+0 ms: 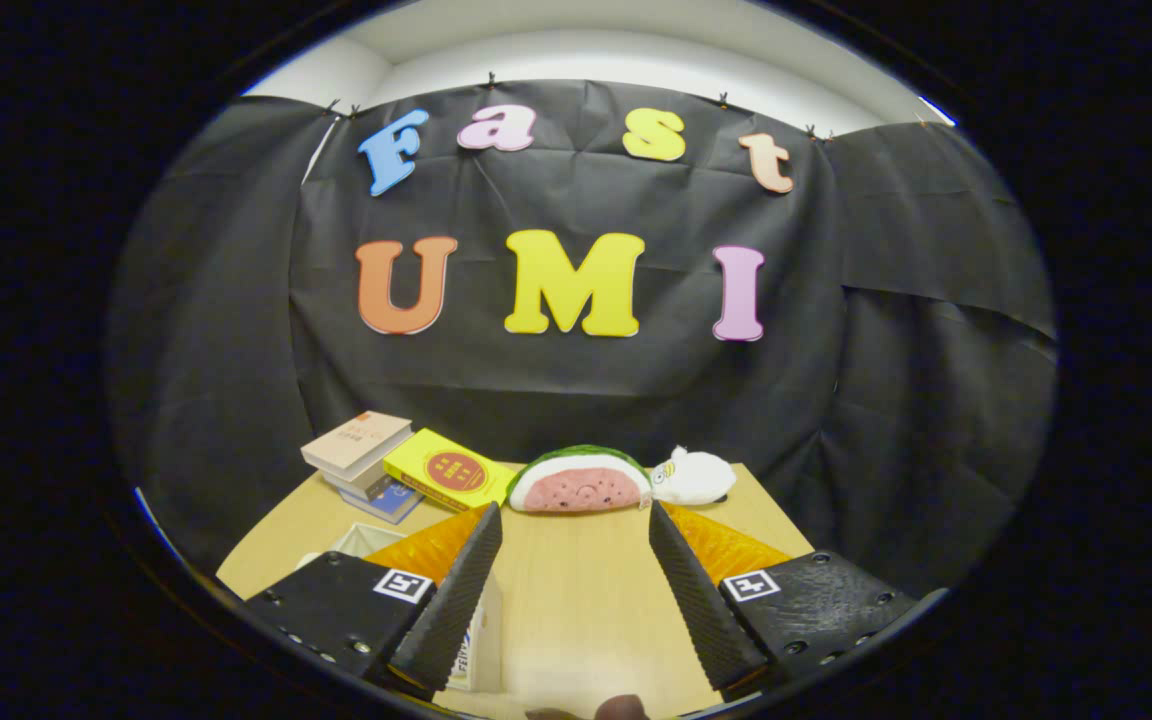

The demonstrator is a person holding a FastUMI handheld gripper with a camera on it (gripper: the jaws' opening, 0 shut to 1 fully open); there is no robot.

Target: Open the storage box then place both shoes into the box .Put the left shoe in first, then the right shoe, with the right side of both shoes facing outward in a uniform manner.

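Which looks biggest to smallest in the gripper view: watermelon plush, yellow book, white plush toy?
As they appear beyond the open gripper fingers:
1. Watermelon plush
2. Yellow book, close behind; it lies angled, so this ranking is unsure
3. White plush toy, clearly smallest

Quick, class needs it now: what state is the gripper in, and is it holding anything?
Gripper: open, jaws spread wide over bare wooden table, holding nothing; the watermelon plush lies beyond them, untouched.
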